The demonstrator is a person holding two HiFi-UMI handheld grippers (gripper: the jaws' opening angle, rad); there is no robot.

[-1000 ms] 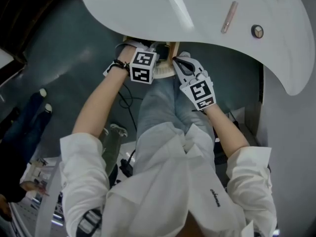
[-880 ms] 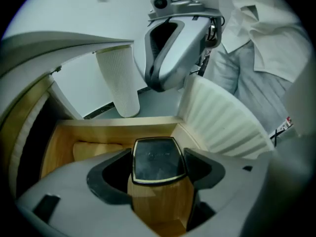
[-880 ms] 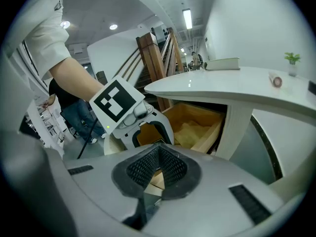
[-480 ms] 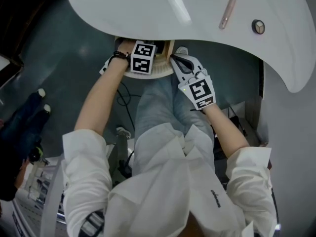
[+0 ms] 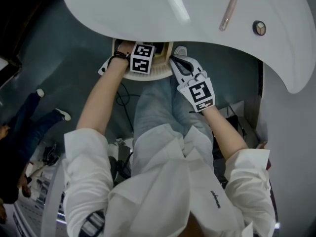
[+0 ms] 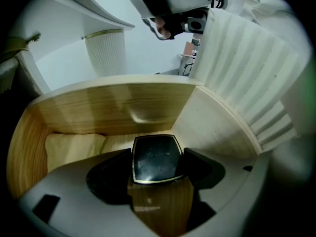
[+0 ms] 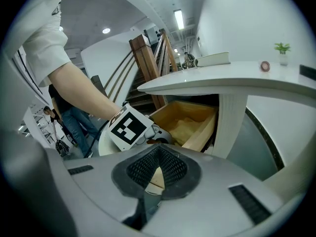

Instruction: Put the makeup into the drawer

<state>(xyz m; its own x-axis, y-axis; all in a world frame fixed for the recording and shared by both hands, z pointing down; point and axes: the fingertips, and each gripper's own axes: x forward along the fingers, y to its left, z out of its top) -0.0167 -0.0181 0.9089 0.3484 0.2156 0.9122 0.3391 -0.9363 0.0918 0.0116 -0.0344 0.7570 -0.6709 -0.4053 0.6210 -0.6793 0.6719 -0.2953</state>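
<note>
An open wooden drawer (image 5: 159, 73) with a white curved front hangs under the white table (image 5: 148, 9). My left gripper (image 5: 156, 50) reaches into it, shut on a black makeup compact (image 6: 154, 158) with a gold rim, held above the drawer's (image 6: 113, 105) wooden floor. My right gripper (image 5: 178, 61) hovers just right of the drawer, its jaws shut with nothing between them (image 7: 155, 174). A pink makeup tube (image 5: 228, 13) and a small round compact (image 5: 258, 27) lie on the tabletop.
A pale cloth (image 6: 74, 147) lies in the drawer's back left corner. The table's ribbed white leg (image 7: 232, 122) stands right of the drawer (image 7: 190, 125). A small plant (image 7: 282, 48) sits on the table. Another person's legs (image 5: 29, 122) are at the far left.
My left gripper has moved forward, deeper over the drawer under the table edge, with the black compact in it. The right gripper has stayed almost still beside the drawer.
</note>
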